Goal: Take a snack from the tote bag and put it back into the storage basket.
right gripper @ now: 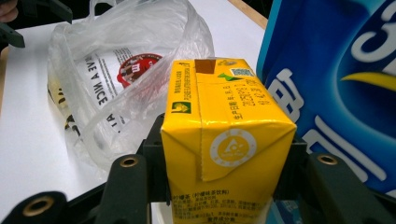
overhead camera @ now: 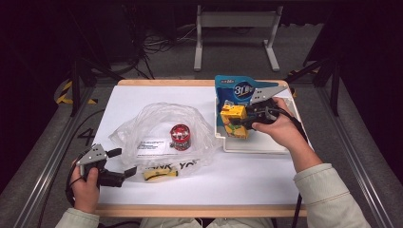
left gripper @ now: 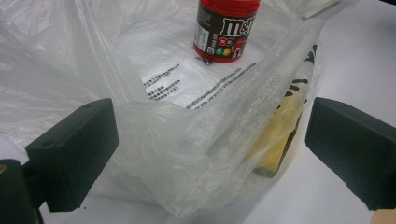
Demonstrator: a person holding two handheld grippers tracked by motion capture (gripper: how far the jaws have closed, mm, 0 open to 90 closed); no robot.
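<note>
The yellow carton [overhead camera: 234, 119] is clamped between the jaws of the right gripper [overhead camera: 248, 118], which press on its two flat sides. It is at the near left corner of the white tray [overhead camera: 256, 145], just in front of the blue pouch [overhead camera: 240, 90] that stands at the back of the tray. The carton stands nearly upright, its long axis close to vertical, with the folded top flap toward the gripper camera (in the right gripper view the flap is in the middle).

From how things lie, I judge the work to be packing a plastic bag [overhead camera: 161, 135]. One red can [overhead camera: 180, 137] is already inside the bag, upright on the printed bottom. The carton is gripped but not yet in the bag, and the pouch is untouched, so I think about a third is done.

The left gripper [overhead camera: 122, 162] is at the near edge of the bag, its jaws wide apart with the bag's rim loose between them, not pinched. A yellow strip [left gripper: 278, 135] lies just behind that rim.
</note>
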